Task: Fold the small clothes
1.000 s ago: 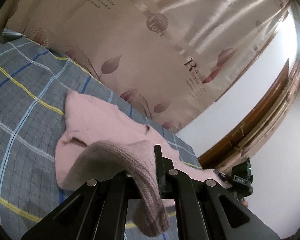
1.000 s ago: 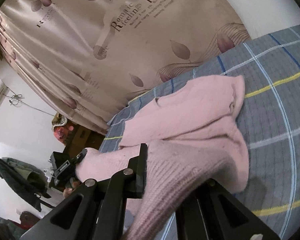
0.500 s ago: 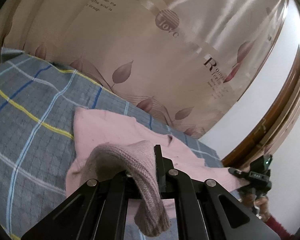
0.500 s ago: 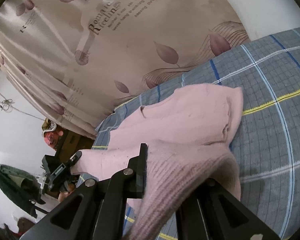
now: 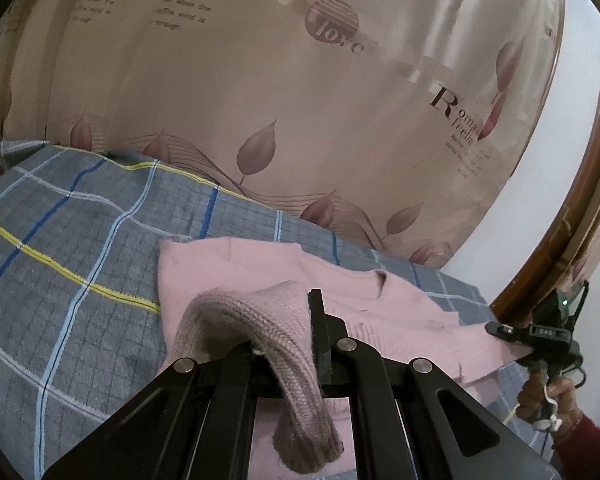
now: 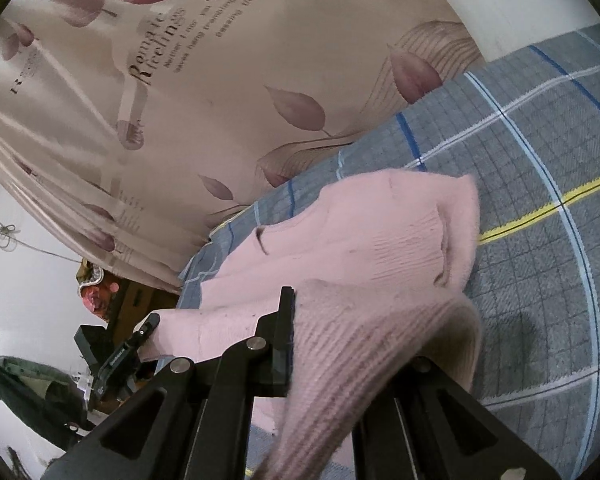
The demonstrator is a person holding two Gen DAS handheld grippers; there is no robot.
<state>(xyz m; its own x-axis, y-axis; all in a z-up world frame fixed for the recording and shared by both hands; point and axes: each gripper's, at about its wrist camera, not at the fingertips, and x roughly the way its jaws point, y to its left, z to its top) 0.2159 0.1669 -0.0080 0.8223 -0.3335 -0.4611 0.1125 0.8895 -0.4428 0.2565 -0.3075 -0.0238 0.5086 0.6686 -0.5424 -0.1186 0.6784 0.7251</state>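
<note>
A pink knitted sweater (image 5: pixel 260 268) lies on a grey plaid bedsheet (image 5: pixel 80 248). My left gripper (image 5: pixel 296 312) is shut on its ribbed edge, which drapes over the left finger and hangs down in front. The right gripper (image 5: pixel 500 328) shows at the far right, held by a hand, pinching another corner of the same edge. In the right wrist view my right gripper (image 6: pixel 312 312) is shut on the ribbed edge of the sweater (image 6: pixel 372 232), and cloth covers its right finger. The left gripper (image 6: pixel 150 322) appears at the lower left, gripping the stretched pink edge.
A beige curtain (image 5: pixel 300 100) with leaf prints and lettering hangs right behind the bed's far edge. A wooden door frame (image 5: pixel 560 240) and a white wall stand to the right. In the right wrist view a dark garment (image 6: pixel 24 392) hangs at the lower left.
Both grippers carried the lifted ribbed edge forward over the sweater toward the curtain. Less of the flat pink cloth shows ahead of them. The left view has rolled.
</note>
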